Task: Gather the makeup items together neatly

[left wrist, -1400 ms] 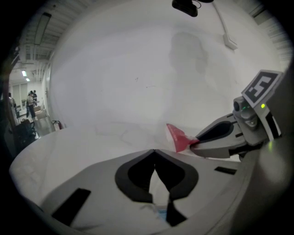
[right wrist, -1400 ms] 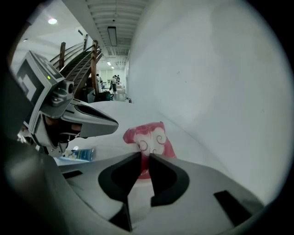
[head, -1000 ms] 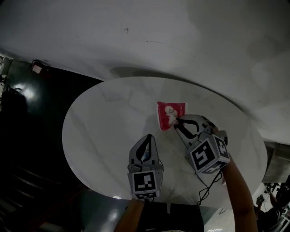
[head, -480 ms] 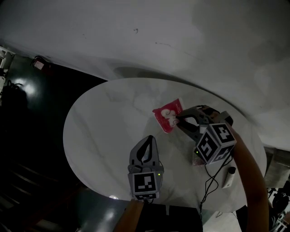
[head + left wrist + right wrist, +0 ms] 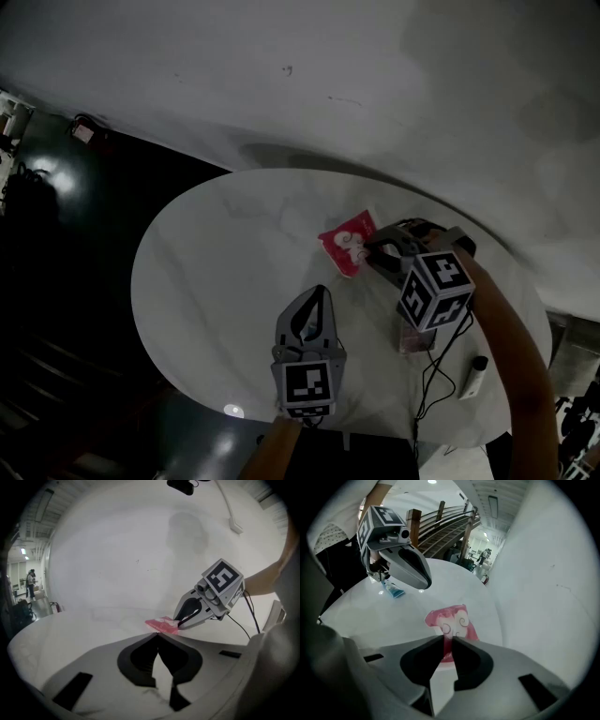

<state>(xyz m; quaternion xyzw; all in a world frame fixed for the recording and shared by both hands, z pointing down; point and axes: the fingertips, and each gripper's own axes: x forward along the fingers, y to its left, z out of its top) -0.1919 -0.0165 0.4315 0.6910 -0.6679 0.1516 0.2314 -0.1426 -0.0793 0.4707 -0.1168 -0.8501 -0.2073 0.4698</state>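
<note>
Because the pink sachet [image 5: 345,240] looks light, thin and floppy, the jaws of my right gripper [image 5: 370,250] pinch its edge, while my left gripper [image 5: 319,294] stays out of it, jaws closed on nothing.

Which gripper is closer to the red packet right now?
Right. The right gripper is clamped on an edge of the red packet. The left gripper is shut and empty, apart from it, below and left of it in the head view.

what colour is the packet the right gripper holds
Red-pink packet with white swirl marks, clearest in the right gripper view.
</note>
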